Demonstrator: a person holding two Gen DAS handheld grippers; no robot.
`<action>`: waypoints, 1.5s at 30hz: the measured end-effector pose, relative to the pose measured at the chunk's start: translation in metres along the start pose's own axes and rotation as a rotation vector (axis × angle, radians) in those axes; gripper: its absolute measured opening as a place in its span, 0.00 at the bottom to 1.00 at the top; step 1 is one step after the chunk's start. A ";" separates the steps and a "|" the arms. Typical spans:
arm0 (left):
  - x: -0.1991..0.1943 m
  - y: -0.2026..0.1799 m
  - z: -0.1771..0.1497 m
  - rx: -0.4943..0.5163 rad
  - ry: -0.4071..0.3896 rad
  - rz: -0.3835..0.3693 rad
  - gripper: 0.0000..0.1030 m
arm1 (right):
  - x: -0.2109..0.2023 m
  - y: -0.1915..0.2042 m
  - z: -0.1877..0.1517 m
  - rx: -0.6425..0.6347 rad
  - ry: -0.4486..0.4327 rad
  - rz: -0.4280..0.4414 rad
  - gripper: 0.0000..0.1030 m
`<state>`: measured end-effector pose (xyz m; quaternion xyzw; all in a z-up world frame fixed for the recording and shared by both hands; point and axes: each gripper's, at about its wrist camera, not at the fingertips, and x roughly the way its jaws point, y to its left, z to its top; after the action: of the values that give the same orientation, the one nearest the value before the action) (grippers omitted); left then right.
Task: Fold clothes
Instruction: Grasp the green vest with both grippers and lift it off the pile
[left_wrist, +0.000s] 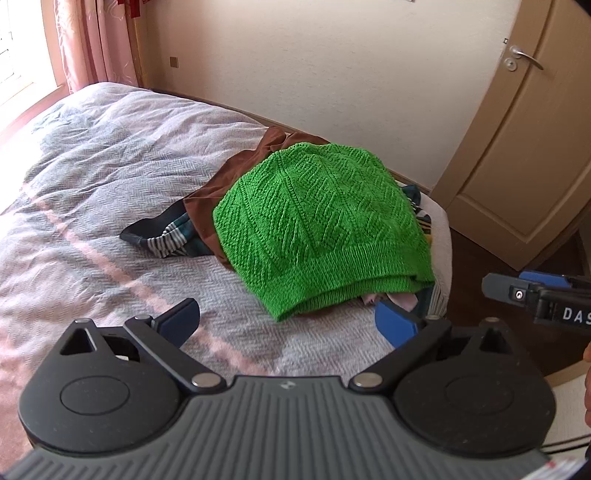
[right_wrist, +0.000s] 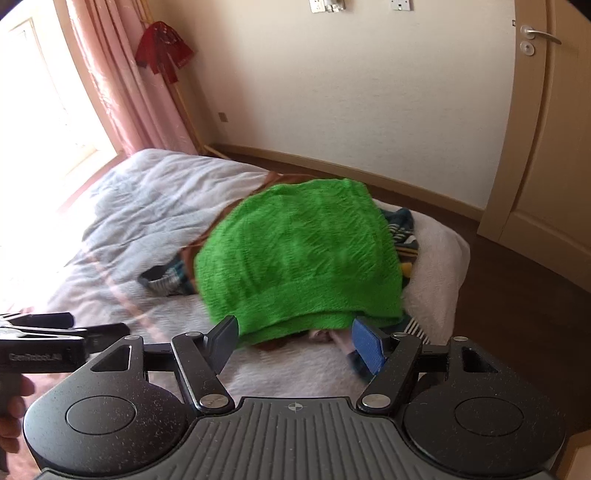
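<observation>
Bedspread (left_wrist: 92, 192) under heaped clothes (left_wrist: 314, 221)

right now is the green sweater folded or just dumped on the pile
Folded, roughly. The green sweater lies doubled over atop the brown garment, its ribbed hem layered at the near edge. Sleeves are hidden, so neatness: cannot tell.

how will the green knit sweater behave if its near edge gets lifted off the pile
The green knit sweater drapes limply over the pile, so it will probably sag and stretch rather than hold shape. Its open knit looks grippy, unlikely to slip. It may drag the brown garment beneath along.
</observation>
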<state>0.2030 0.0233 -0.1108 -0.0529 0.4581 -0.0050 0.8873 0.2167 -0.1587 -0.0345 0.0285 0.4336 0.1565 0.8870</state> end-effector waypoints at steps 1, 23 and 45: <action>0.013 -0.003 0.005 -0.002 0.004 0.004 0.96 | 0.013 -0.009 0.003 0.009 0.004 0.006 0.64; 0.224 -0.009 0.066 -0.125 0.069 0.033 0.95 | 0.226 -0.109 0.044 0.281 0.071 0.030 0.64; 0.144 0.029 0.072 -0.183 -0.090 -0.032 0.04 | 0.097 0.009 0.091 -0.233 -0.191 0.143 0.08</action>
<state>0.3439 0.0507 -0.1893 -0.1410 0.4155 0.0250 0.8983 0.3415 -0.1125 -0.0499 -0.0288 0.3230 0.2649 0.9081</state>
